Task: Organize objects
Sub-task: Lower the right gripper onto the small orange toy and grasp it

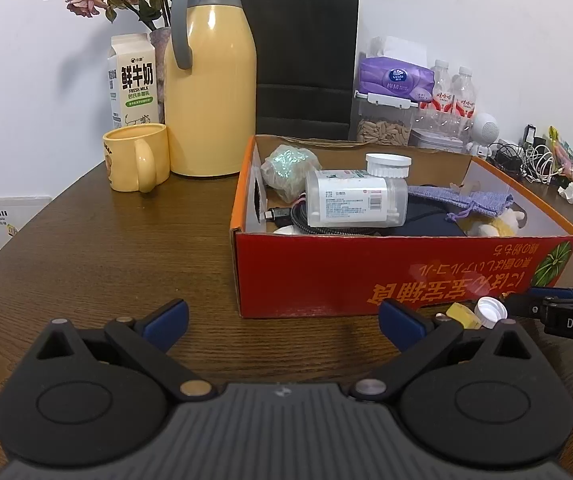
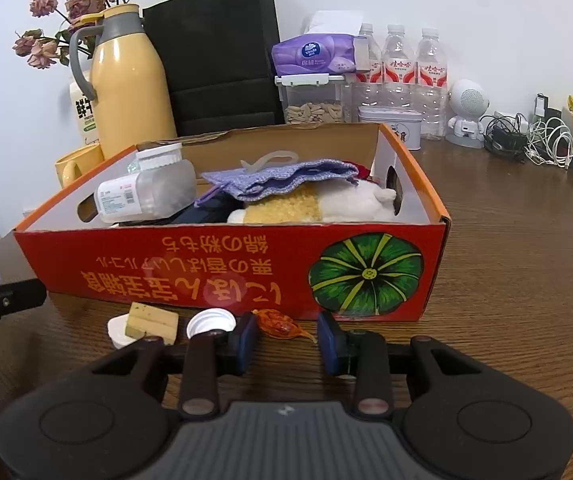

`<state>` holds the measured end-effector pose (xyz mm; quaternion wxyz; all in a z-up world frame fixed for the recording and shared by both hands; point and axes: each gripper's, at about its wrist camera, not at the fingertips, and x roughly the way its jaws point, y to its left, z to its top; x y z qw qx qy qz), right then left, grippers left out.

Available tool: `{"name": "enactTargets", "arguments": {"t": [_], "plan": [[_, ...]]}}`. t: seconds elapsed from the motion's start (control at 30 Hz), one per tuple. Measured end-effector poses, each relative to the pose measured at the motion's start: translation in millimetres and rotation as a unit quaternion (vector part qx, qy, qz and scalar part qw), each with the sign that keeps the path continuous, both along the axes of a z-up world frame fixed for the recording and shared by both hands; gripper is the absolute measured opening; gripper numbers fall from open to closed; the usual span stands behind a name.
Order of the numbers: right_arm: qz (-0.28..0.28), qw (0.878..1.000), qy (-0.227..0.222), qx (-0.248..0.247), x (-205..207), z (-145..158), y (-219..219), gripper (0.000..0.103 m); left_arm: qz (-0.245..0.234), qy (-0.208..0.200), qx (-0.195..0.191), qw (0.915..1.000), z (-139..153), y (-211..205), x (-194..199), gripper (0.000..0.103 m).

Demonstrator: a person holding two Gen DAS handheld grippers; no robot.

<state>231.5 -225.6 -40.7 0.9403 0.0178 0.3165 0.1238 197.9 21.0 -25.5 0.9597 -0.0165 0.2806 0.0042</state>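
A red and orange cardboard box [image 1: 366, 272] [image 2: 166, 268] stands on the wooden table and holds a clear cotton-swab jar [image 1: 356, 204] [image 2: 142, 196], a purple pouch [image 2: 282, 178], a plush toy [image 2: 326, 204] and other items. In front of it lie an orange wrapped candy [image 2: 280, 323], a white bottle cap [image 2: 211, 322] [image 1: 491, 312], a tan sponge block [image 2: 152, 322] [image 1: 463, 315] and a white lid [image 2: 118, 330]. My right gripper [image 2: 286, 340] is open, its fingers on either side of the candy. My left gripper [image 1: 282, 326] is open and empty, left of these items.
A yellow thermos [image 1: 210, 80], yellow mug [image 1: 136, 158], milk carton [image 1: 132, 80], flowers and black paper bag [image 1: 302, 60] stand behind the box. Tissues, a seed container, water bottles [image 2: 398, 76], a tin, a white speaker [image 2: 466, 116] and tangled cables [image 2: 534, 140] fill the back right.
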Motion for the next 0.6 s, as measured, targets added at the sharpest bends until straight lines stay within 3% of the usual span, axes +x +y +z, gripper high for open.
{"name": "enactTargets", "arguments": {"t": [0.27, 0.33, 0.43, 0.6], "plan": [[0.013, 1.000, -0.005, -0.004, -3.5, 0.2, 3.8, 0.026, -0.001, 0.003, 0.000, 1.0000, -1.0, -0.1, 0.9, 0.103], [0.019, 1.000, -0.012, -0.003, -6.8, 1.9, 4.1, 0.016, -0.001, 0.004, 0.002, 1.0000, -1.6, -0.4, 1.4, 0.103], [0.027, 0.999, -0.023, -0.005, -13.0, 5.1, 4.6, 0.010, 0.000, 0.009, 0.005, 0.9999, -3.8, -1.2, 2.9, 0.103], [0.035, 0.999, -0.024, -0.005, -14.9, 6.3, 6.2, 0.013, 0.003, 0.014, 0.010, 0.9999, -5.8, -2.5, 3.7, 0.103]]}}
